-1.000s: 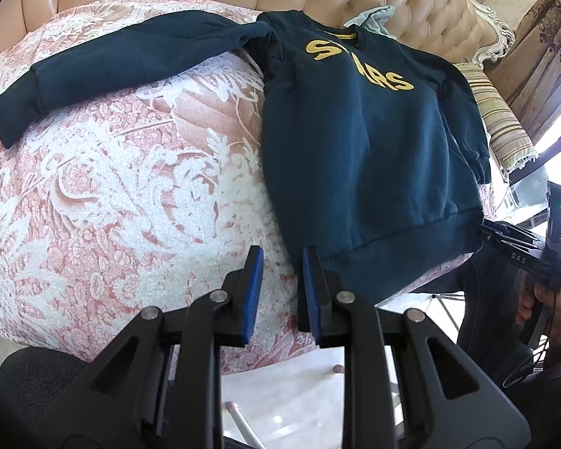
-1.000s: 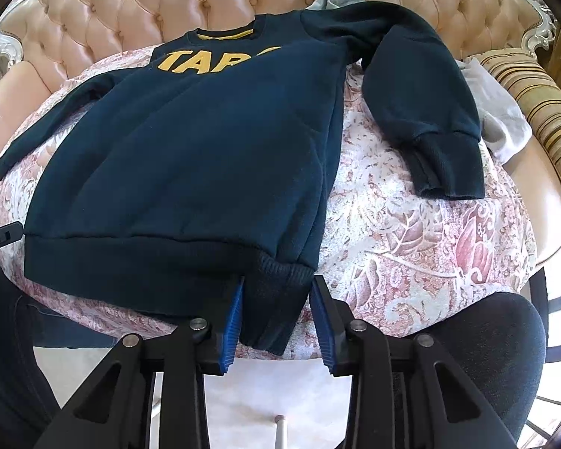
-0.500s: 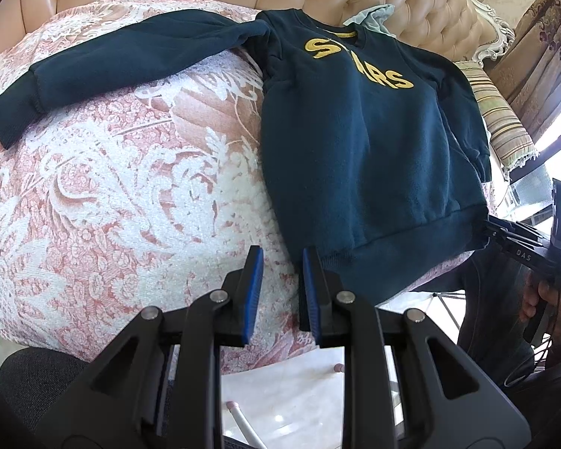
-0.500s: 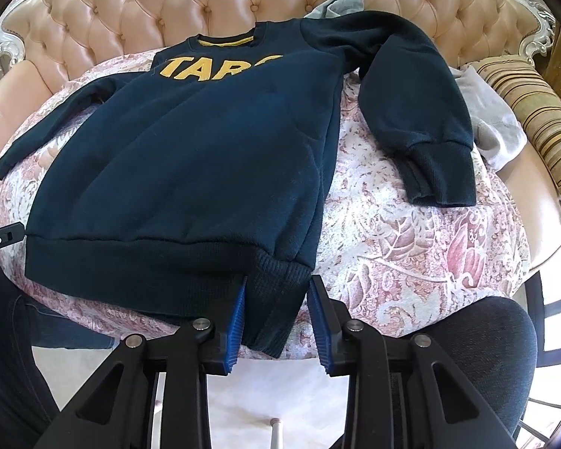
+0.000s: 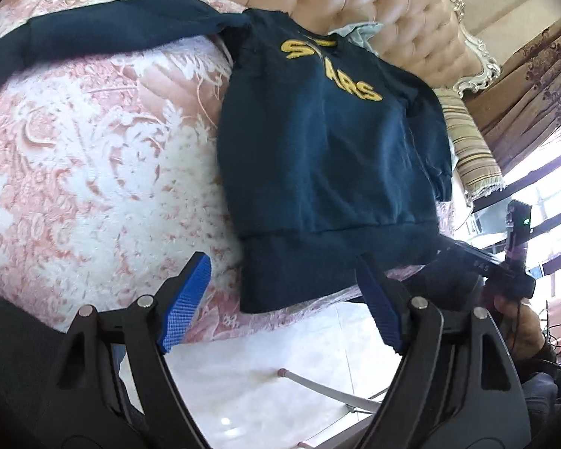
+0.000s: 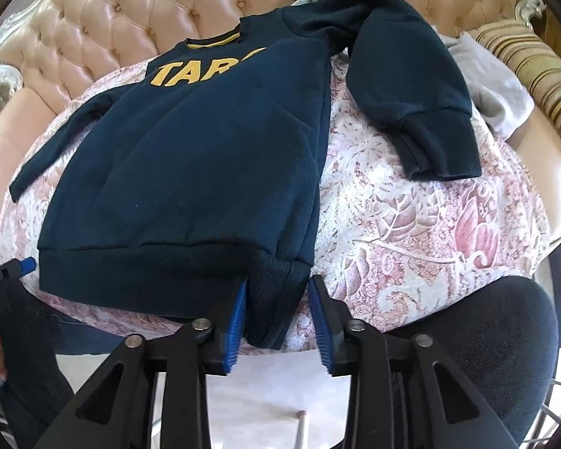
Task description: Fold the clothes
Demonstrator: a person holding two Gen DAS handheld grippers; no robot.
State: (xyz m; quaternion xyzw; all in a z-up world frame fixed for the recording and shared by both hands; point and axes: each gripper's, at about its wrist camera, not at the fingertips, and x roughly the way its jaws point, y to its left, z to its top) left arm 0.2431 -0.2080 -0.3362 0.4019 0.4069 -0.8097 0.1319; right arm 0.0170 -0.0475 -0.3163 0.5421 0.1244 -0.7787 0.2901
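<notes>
Left gripper has just spread wide, sweater hem between unpressed; right gripper, widening, brackets the hem corner.

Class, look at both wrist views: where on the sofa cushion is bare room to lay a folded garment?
One free patch of floral cushion lies between the sweatshirt body and its outstretched sleeve. A second lies below the bent sleeve's cuff, beside the body. The far right is crowded with the grey cloth and striped pillow.
</notes>
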